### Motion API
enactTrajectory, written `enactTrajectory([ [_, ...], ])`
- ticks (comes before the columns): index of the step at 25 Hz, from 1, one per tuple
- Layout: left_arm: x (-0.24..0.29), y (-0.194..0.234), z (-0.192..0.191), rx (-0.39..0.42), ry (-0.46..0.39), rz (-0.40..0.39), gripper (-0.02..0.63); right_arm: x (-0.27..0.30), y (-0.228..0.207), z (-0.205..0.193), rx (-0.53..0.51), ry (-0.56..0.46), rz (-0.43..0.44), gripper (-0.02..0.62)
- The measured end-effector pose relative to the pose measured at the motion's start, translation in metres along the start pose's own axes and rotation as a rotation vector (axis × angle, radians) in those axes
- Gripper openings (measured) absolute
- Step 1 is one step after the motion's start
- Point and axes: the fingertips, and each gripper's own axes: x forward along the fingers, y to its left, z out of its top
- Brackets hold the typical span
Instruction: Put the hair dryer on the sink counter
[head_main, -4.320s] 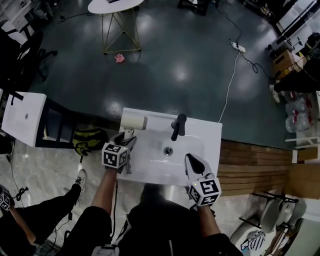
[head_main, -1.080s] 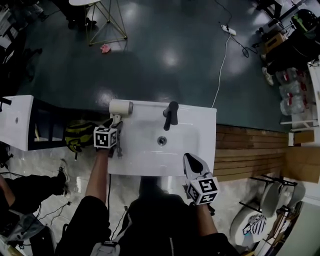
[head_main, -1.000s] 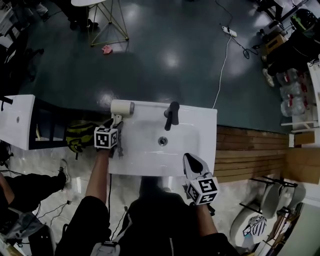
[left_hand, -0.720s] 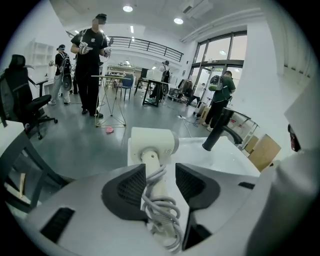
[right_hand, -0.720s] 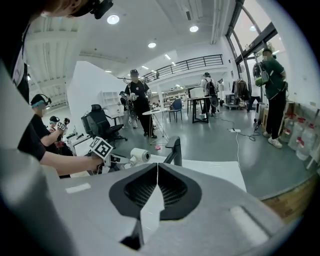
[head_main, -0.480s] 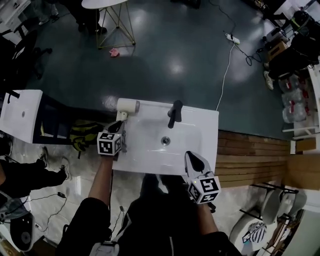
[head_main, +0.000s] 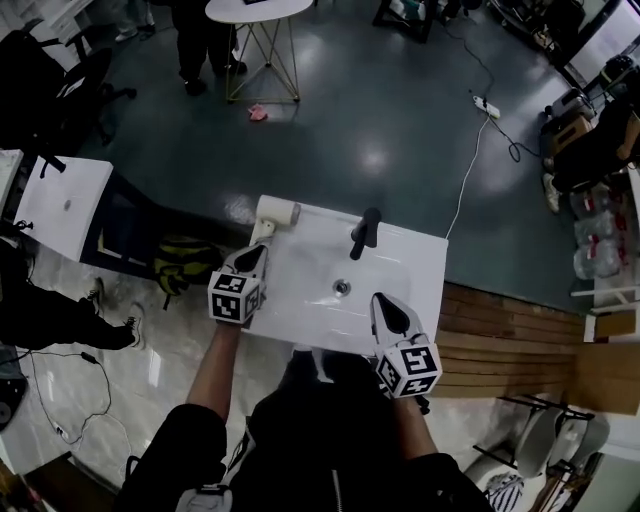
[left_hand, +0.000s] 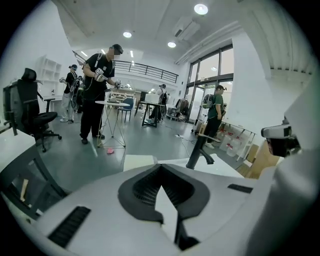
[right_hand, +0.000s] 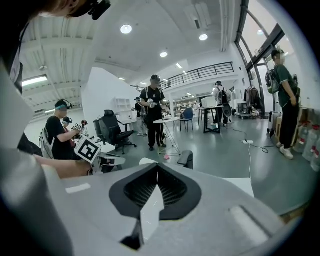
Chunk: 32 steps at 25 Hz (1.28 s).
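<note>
Now hair dryer (head_main: 275, 212) lies on sink counter (head_main: 418, 268).

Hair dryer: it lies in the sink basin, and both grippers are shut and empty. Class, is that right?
No. The head view shows the hair dryer on the sink counter, at its corner, outside the basin. The left gripper and right gripper are shut and empty.
</note>
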Motion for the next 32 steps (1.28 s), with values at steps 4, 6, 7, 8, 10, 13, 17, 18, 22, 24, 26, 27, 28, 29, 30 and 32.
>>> enactTrajectory([
  [4,-0.018,-0.013,0.008,0.022,-0.042,0.002,0.012,0.002,0.004,0.006,-0.007,-0.032,0.01,0.005],
  [6,-0.027,-0.018,0.012,0.034,-0.064,-0.002,0.012,0.002,0.006,0.009,-0.01,-0.046,0.012,0.005],
  [7,-0.032,-0.021,0.015,0.039,-0.073,-0.004,0.012,0.003,0.007,0.011,-0.009,-0.053,0.013,0.005],
  [8,-0.036,-0.023,0.018,0.044,-0.082,-0.006,0.012,0.003,0.009,0.013,-0.005,-0.061,0.015,0.005],
  [10,-0.045,-0.026,0.025,0.055,-0.106,-0.005,0.012,0.004,0.012,0.017,-0.001,-0.075,0.02,0.005],
  [13,-0.057,-0.03,0.035,0.066,-0.139,-0.003,0.012,0.004,0.019,0.023,-0.013,-0.095,0.024,0.005],
  [17,-0.074,-0.036,0.046,0.064,-0.174,0.0,0.012,0.004,0.026,0.031,-0.027,-0.122,0.031,0.005],
  [18,-0.077,-0.038,0.047,0.065,-0.178,0.0,0.012,0.004,0.027,0.032,-0.03,-0.126,0.033,0.005],
  [22,-0.079,-0.045,0.045,0.073,-0.183,-0.007,0.012,0.002,0.028,0.034,-0.032,-0.137,0.031,0.005],
  [24,-0.079,-0.05,0.044,0.071,-0.188,-0.012,0.012,0.001,0.028,0.034,-0.031,-0.143,0.029,0.005],
  [26,-0.08,-0.053,0.044,0.071,-0.191,-0.016,0.012,0.0,0.028,0.035,-0.035,-0.148,0.03,0.005],
  [27,-0.08,-0.055,0.043,0.071,-0.189,-0.018,0.012,0.0,0.029,0.036,-0.037,-0.151,0.031,0.005],
  [28,-0.08,-0.056,0.043,0.071,-0.187,-0.02,0.012,-0.001,0.029,0.037,-0.038,-0.152,0.032,0.005],
  [29,-0.08,-0.057,0.042,0.072,-0.186,-0.022,0.012,-0.001,0.029,0.037,-0.039,-0.153,0.033,0.005],
  [30,-0.08,-0.059,0.041,0.071,-0.183,-0.025,0.012,-0.002,0.029,0.038,-0.039,-0.154,0.033,0.005],
  [32,-0.079,-0.061,0.039,0.068,-0.178,-0.029,0.012,-0.003,0.028,0.038,-0.039,-0.155,0.034,0.005],
])
